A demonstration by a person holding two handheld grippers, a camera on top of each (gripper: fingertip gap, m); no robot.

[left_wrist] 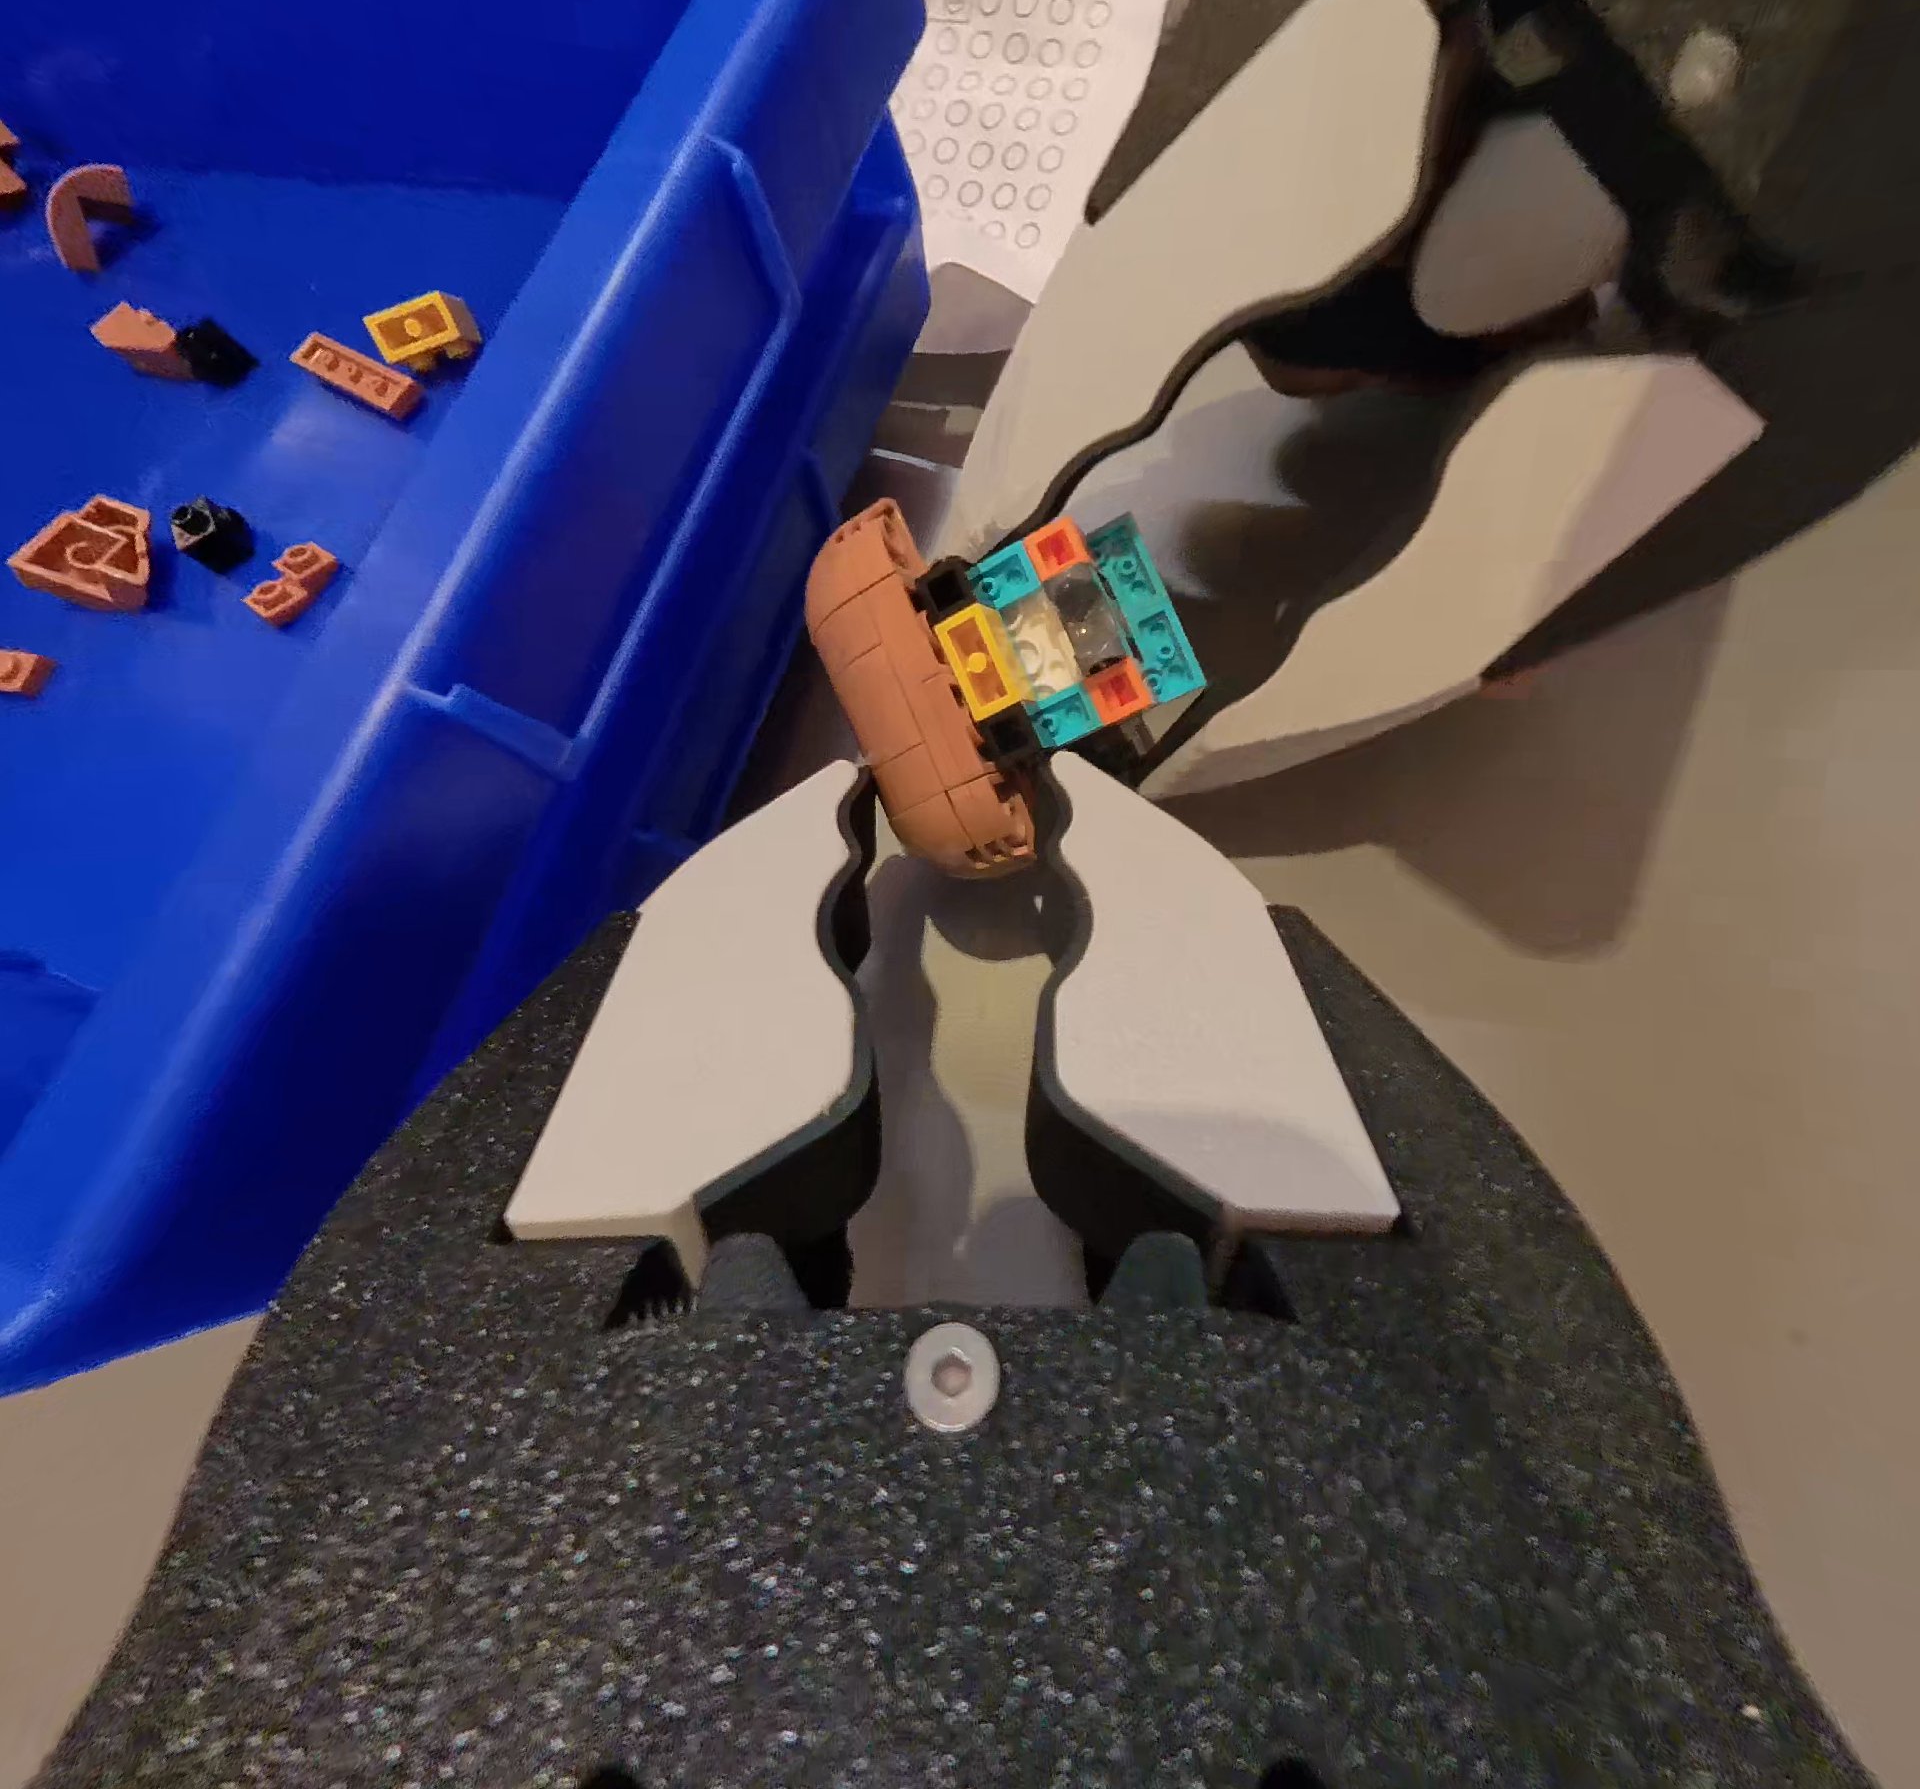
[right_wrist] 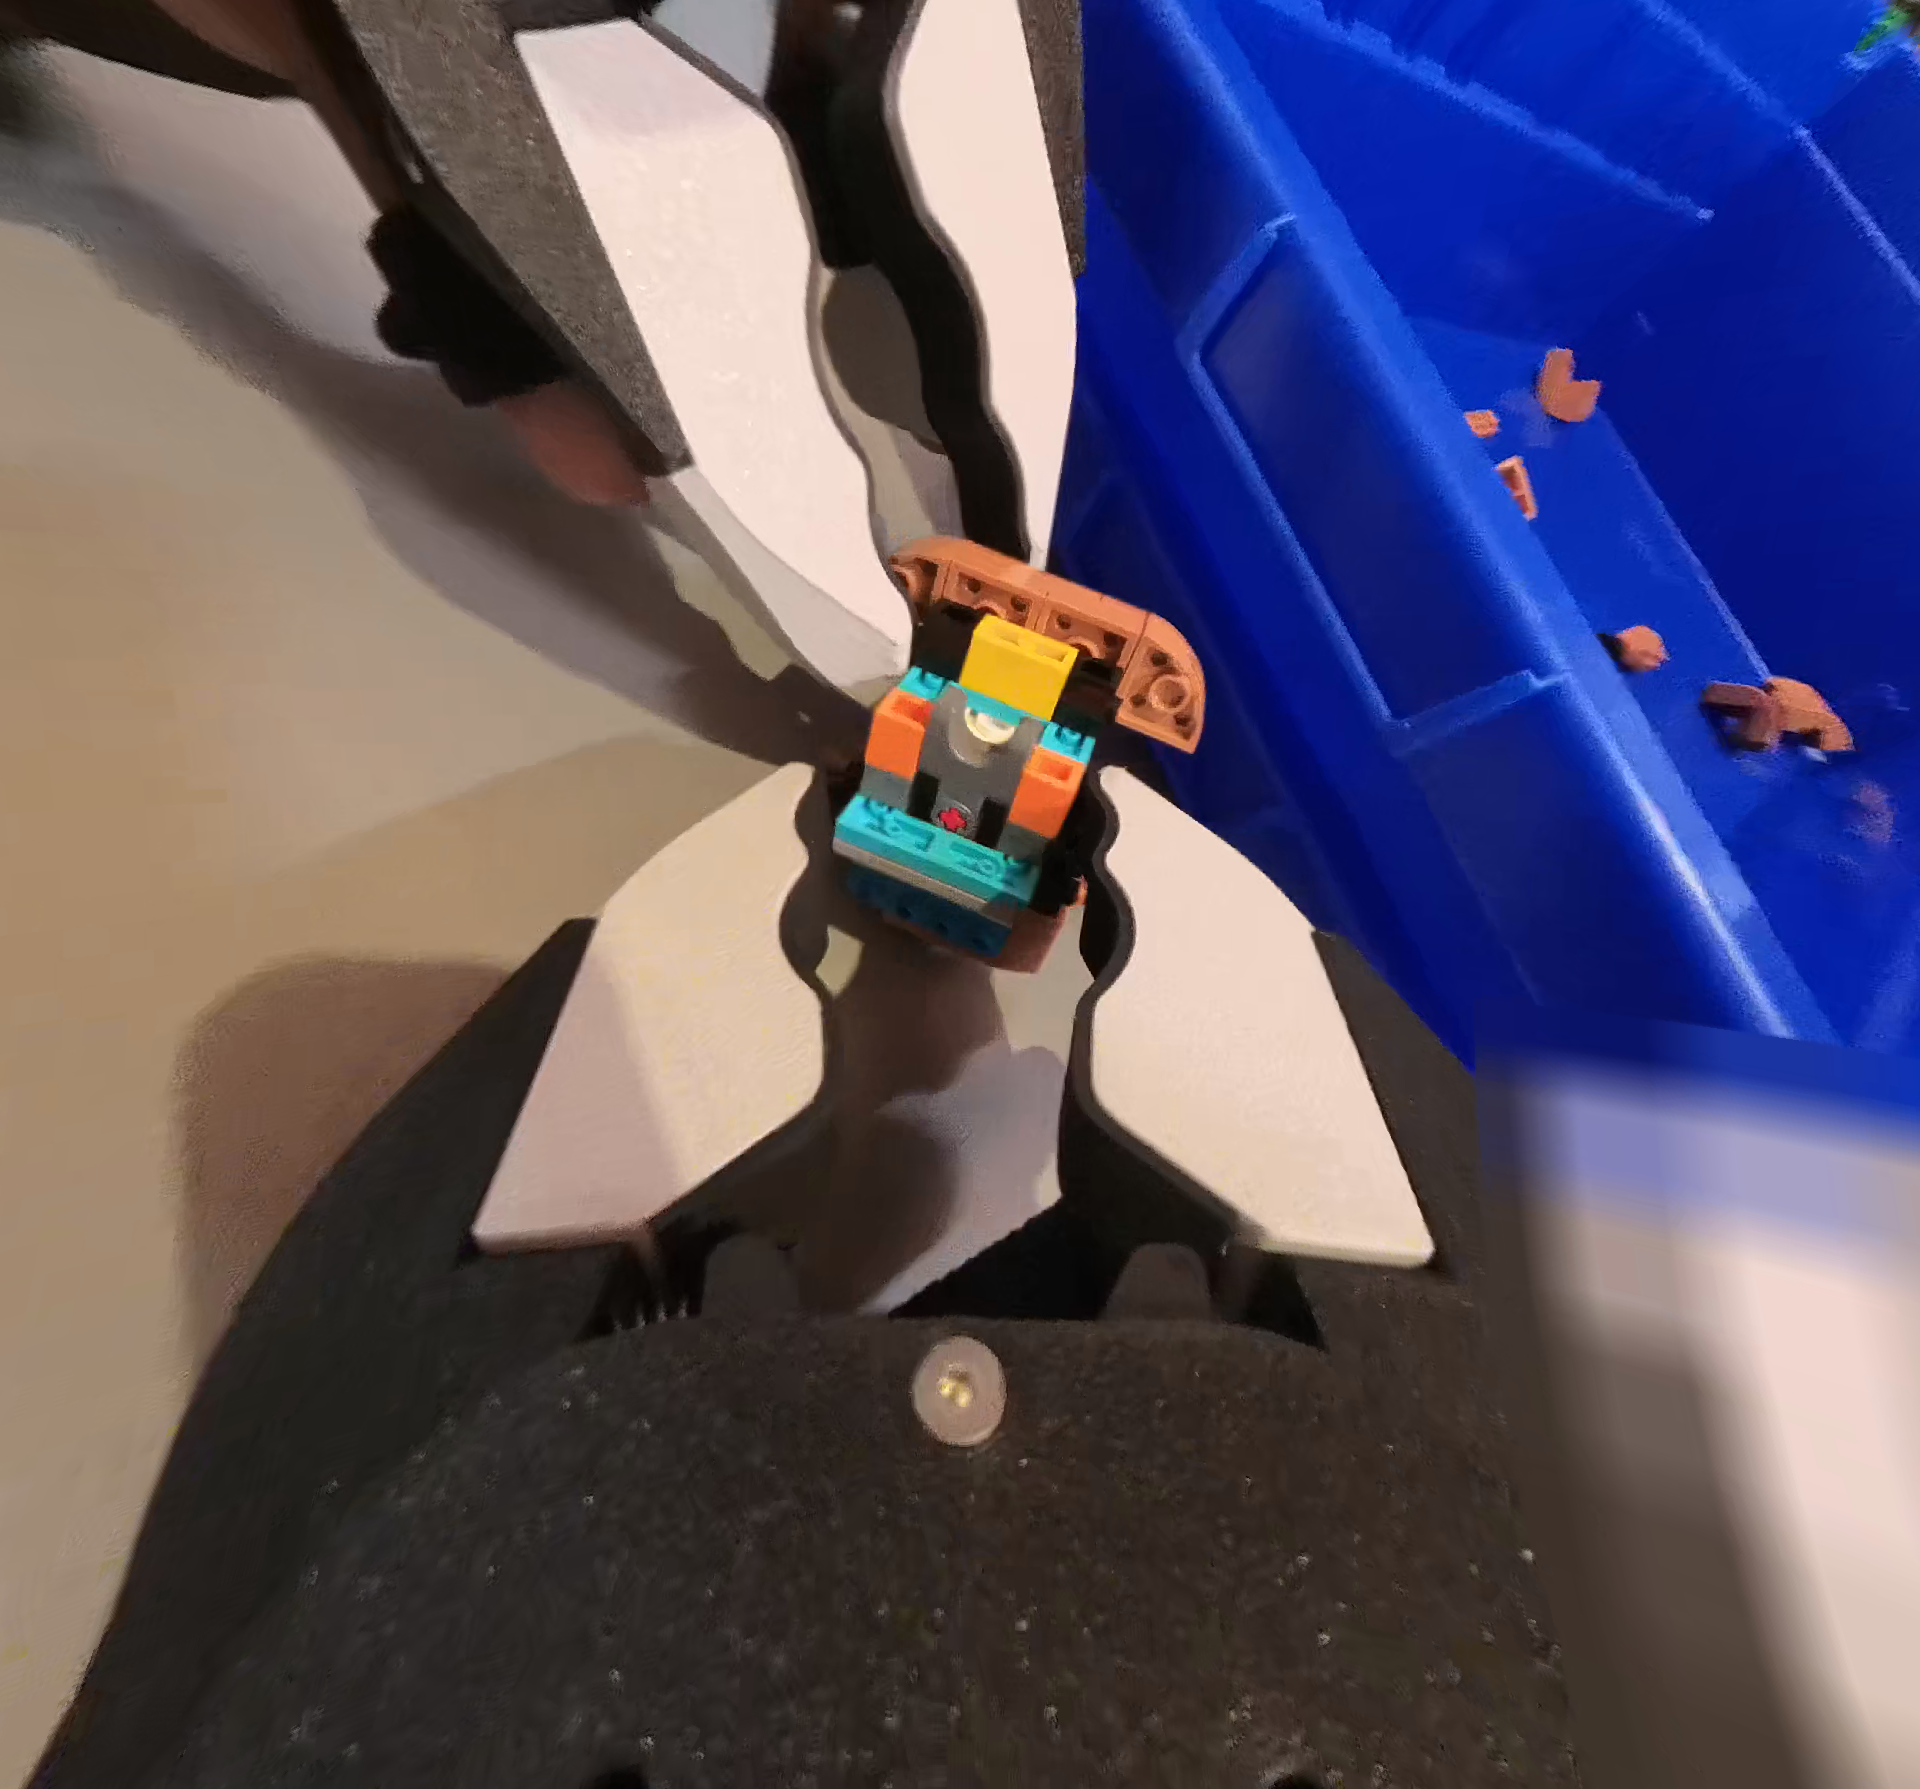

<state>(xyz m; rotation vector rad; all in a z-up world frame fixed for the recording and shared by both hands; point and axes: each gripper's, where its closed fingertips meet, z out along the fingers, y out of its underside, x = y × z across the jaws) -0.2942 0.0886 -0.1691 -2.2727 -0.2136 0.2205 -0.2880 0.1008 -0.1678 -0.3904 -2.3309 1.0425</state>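
Observation:
A small toy-brick model [left_wrist: 997, 669] hangs between both grippers, above the beige table. It has a brown rounded end and a teal, orange, yellow and clear block end. My left gripper [left_wrist: 956, 794] is shut on the brown rounded end [left_wrist: 894, 700]. My right gripper [right_wrist: 951, 835] is shut on the teal block end [right_wrist: 935, 866]. In the left wrist view the right gripper [left_wrist: 1153, 700] comes in from the upper right. In the right wrist view the left gripper [right_wrist: 956, 596] comes in from above and grips the brown part [right_wrist: 1081, 627].
A blue plastic bin [left_wrist: 644, 451] stands just left of the model, holding several loose brown, black and yellow bricks [left_wrist: 358, 373]. It also shows at the right in the right wrist view [right_wrist: 1351, 544]. A white printed sheet [left_wrist: 1013, 77] lies behind the bin. A person's fingertip [right_wrist: 582, 451] shows. The tips of both grippers are at nearly the same place.

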